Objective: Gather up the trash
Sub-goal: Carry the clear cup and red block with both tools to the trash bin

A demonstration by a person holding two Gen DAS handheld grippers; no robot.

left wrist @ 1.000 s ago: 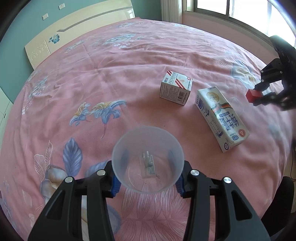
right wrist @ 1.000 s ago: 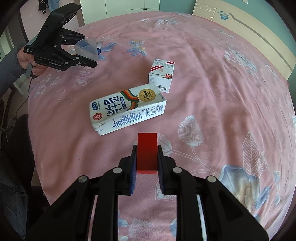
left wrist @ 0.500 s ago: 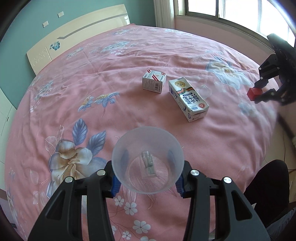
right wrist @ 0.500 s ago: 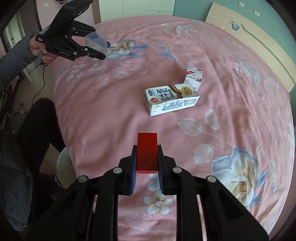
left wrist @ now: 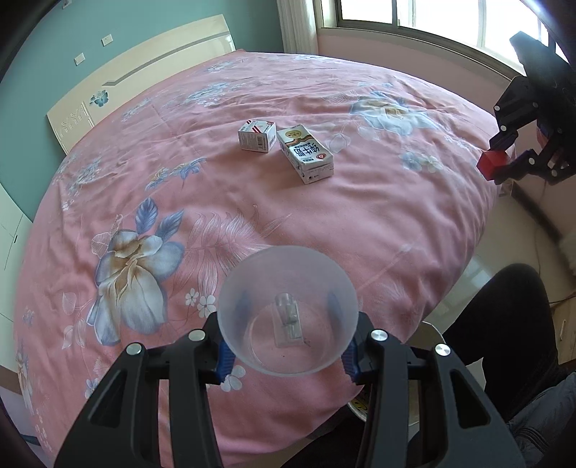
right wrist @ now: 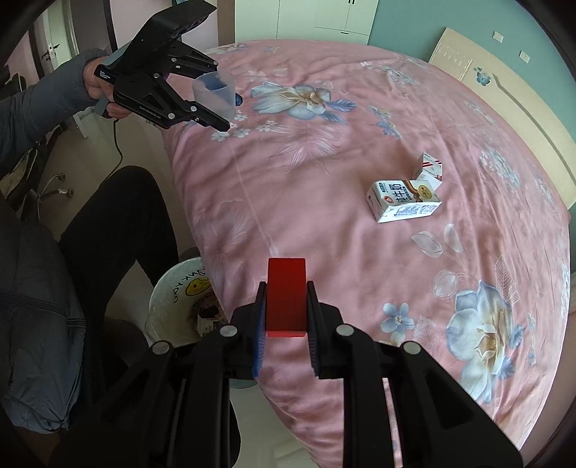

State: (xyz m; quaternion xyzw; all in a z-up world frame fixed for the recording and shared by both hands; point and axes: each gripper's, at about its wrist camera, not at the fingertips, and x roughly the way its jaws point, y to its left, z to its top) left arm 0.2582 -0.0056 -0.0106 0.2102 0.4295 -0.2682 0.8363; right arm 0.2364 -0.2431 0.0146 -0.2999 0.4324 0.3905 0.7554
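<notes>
My left gripper [left wrist: 286, 354] is shut on a clear plastic cup [left wrist: 288, 311], its blue pads pressed on both sides; the cup [right wrist: 214, 95] also shows in the right wrist view, held over the bed's near corner. My right gripper [right wrist: 286, 313] is shut on a red block [right wrist: 286, 298], which hangs over the bed's edge; the block [left wrist: 491, 163] shows at the far right of the left wrist view. A milk carton [left wrist: 306, 154] [right wrist: 405, 201] and a small white and red box [left wrist: 257, 135] [right wrist: 430, 167] lie side by side on the pink floral bed [left wrist: 252, 201].
A white trash bin [right wrist: 180, 298] with a yellow cartoon face stands on the floor by the bed's edge, below and left of the red block, with some rubbish inside. A person's dark-trousered leg [right wrist: 118, 223] is next to it. A headboard [left wrist: 144, 79] and window [left wrist: 414, 14] bound the bed.
Both grippers have drawn back from the carton and box toward the bed's edge, keeping their loads. The trash bin has come into the right wrist view.
</notes>
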